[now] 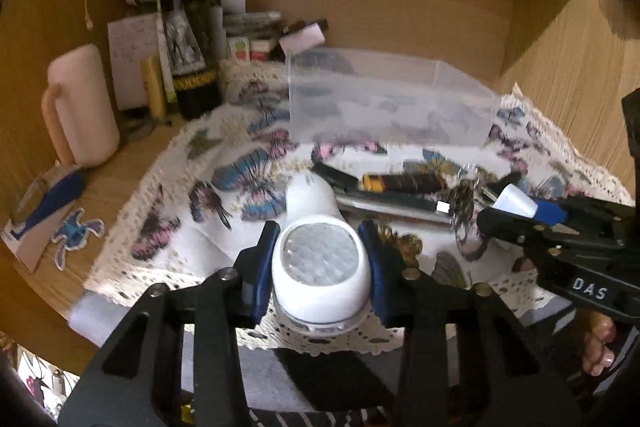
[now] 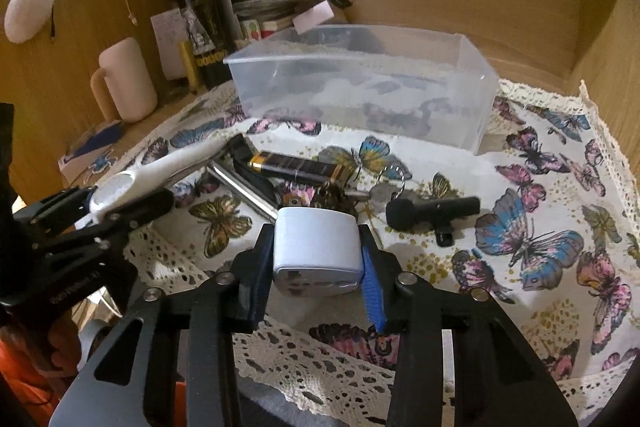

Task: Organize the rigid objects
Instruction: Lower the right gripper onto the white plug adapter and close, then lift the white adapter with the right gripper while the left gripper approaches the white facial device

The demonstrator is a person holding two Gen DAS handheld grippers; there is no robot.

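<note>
My left gripper [image 1: 319, 231] is shut on a white handheld device [image 1: 320, 259] with a round mesh face, its blue pads [image 1: 264, 267] pressing both sides. The device's handle points away, over the near edge of the butterfly cloth [image 1: 224, 171]. My right gripper [image 2: 316, 233] is shut on a silver-white adapter block [image 2: 316, 247], held over the cloth. In the left wrist view the right gripper [image 1: 520, 215] enters from the right with the adapter block [image 1: 514, 201] showing between its fingers. A clear plastic box [image 2: 360, 87] stands behind both, open at the top.
On the cloth lie a black and gold stick [image 2: 296, 165], a metal bar [image 2: 240, 187], keys on a ring [image 2: 380, 191] and a small black microphone [image 2: 432, 211]. A dark wine bottle [image 1: 188, 39], a pink mug [image 1: 82, 107] and papers crowd the back left. Wooden walls close in the nook.
</note>
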